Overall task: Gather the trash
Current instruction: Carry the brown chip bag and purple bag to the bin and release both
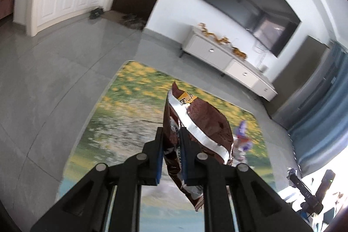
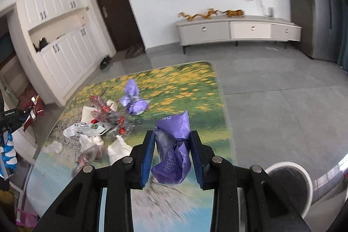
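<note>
Table: a low table (image 2: 217, 88) with a printed top of yellow flowers, green meadow and water carries all the trash; grey floor tiles surround it.
Bin: 1 round white-rimmed bin (image 2: 304, 171) stands on the floor just beside the table's right edge, near its near corner, in the right wrist view.
Trash pile: crushed clear bottles with red caps, white paper scraps and wrappers (image 2: 97, 127) lie bunched toward the table's left edge, touching one another.
Second purple wrapper: 1 crumpled purple wrapper (image 2: 132, 99) lies on the top at the far side of the pile, toward the middle of the table.
Left gripper: the left gripper (image 1: 171, 138) pinches a brown snack bag (image 1: 204, 119) between its blue pads; its jaws are nearly together on the thin foil.
Brown snack bag: held up off the tabletop, its silver seal strip running across its front, its lower end hanging below the fingers.
Right gripper: the right gripper (image 2: 173, 140) clamps a crumpled purple bag (image 2: 174, 149) with white lettering, its pads pressed on both sides.
Purple bag: lifted above the table's near half, clear of the pile.
</note>
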Tool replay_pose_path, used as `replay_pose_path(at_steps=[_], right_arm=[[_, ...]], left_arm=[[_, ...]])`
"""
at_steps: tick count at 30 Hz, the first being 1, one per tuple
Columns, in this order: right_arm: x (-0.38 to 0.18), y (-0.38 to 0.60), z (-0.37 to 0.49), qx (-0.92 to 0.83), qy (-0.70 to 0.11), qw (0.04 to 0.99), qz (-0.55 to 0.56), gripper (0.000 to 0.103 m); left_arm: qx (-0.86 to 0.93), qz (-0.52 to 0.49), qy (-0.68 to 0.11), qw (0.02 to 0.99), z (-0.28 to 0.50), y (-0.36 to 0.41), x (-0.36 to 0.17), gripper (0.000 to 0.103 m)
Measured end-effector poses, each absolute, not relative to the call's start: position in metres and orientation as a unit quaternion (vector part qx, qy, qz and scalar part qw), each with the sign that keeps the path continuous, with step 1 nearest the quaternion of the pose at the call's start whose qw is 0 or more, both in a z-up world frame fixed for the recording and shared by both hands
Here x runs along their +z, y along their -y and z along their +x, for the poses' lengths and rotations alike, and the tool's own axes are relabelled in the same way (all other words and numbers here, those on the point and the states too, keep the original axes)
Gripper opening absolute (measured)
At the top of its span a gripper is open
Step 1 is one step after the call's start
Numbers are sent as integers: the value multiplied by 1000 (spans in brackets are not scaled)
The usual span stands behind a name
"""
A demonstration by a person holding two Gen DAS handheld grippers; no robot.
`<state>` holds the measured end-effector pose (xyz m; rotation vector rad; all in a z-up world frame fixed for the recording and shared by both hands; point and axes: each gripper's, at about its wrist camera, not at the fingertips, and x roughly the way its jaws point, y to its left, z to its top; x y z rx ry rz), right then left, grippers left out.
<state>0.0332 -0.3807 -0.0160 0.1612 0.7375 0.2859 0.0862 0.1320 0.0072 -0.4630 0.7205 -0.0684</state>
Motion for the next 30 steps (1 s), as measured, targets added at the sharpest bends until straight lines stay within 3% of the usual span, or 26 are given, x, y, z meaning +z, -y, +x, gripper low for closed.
replay_pose_path(at_steps=[6, 12, 21, 30], right_arm=[[-2, 435, -7, 85, -329, 937, 81, 31], [-20, 493, -32, 37, -328, 936, 118, 31], [-78, 563, -50, -12, -367, 914, 173, 31], [-112, 611, -40, -43, -391, 898, 197, 33]], left_arm=[[-99, -191, -348, 912, 85, -61, 35, 12], [-195, -122, -378, 897, 94, 63, 39, 12], [-307, -1, -429, 849, 100, 257, 0, 12], [-348, 78, -466, 810, 101, 388, -56, 13]])
